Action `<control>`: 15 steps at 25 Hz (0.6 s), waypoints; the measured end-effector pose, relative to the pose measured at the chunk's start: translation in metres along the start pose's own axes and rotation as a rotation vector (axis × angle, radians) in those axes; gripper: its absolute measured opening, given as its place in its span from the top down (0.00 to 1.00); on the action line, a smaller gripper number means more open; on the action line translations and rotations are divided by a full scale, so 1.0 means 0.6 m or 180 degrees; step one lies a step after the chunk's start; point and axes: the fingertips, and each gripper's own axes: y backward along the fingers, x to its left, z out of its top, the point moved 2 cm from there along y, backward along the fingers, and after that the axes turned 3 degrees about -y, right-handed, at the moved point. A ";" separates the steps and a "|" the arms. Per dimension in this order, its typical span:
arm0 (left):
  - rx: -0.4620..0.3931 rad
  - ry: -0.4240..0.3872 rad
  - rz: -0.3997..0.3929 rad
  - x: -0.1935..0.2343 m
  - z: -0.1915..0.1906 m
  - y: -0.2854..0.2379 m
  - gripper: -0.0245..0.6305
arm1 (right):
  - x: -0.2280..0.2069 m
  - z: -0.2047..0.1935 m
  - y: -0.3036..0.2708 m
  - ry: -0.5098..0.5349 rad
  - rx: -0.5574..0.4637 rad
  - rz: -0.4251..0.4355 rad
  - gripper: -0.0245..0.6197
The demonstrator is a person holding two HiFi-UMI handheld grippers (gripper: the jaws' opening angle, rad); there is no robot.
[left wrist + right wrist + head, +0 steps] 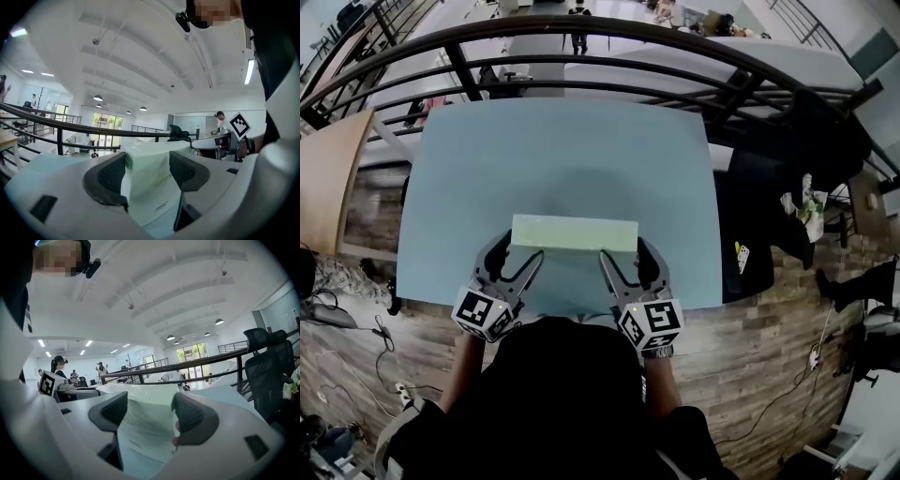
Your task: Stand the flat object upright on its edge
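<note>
Pale green flat box (pixel 574 232) over near middle of blue table (pixel 553 150); from the head view it shows as a long narrow strip.

Left gripper (pixel 517 258): jaws part-open, pads pressed on both faces at the box's left end.

Right gripper (pixel 628 261): same clamp at the right end.

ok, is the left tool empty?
No, the left tool has the box clamped between its two pads.
</note>
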 end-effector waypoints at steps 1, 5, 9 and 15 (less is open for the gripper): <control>0.0005 -0.0004 0.0008 0.001 0.001 0.001 0.54 | 0.001 -0.001 -0.002 0.0003 0.0009 0.0012 0.50; 0.0016 -0.0034 0.0019 -0.004 0.003 0.006 0.54 | 0.001 -0.002 -0.004 0.0026 0.0027 0.0053 0.50; 0.0000 -0.0030 0.0077 0.000 0.008 0.009 0.54 | 0.005 0.003 -0.011 0.0034 0.0025 0.0077 0.50; 0.0018 -0.0051 0.0105 0.004 0.005 0.012 0.54 | 0.008 0.000 -0.014 0.0029 0.0048 0.0091 0.50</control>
